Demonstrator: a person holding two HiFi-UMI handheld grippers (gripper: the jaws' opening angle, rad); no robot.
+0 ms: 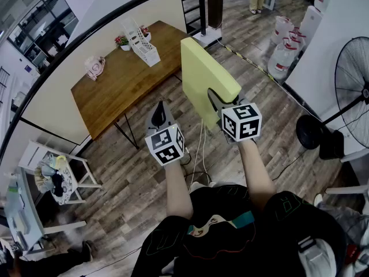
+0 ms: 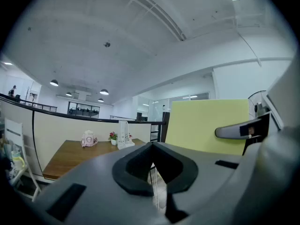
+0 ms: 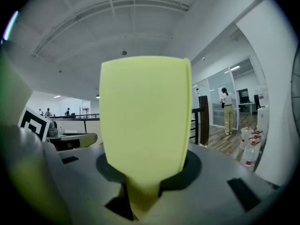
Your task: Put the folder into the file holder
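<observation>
A pale yellow folder (image 1: 203,77) stands upright in the air, with my right gripper (image 1: 219,104) shut on its lower edge. In the right gripper view the folder (image 3: 145,121) fills the middle and its bottom sits pinched in the gripper (image 3: 139,193). My left gripper (image 1: 160,114) hovers beside it on the left, shut and empty (image 2: 153,167); the left gripper view shows the folder (image 2: 206,125) to its right. The white file holder (image 1: 141,41) stands on the far end of the wooden table (image 1: 121,88), well beyond both grippers, and is small in the left gripper view (image 2: 123,136).
A pink object (image 1: 94,67) and a small flower pot (image 1: 121,40) sit on the table near the holder. A large fan (image 1: 353,85) stands at the right, water jugs (image 1: 285,48) behind it. A white chair with clutter (image 1: 56,179) is at the left. Cables (image 1: 199,154) trail on the wood floor.
</observation>
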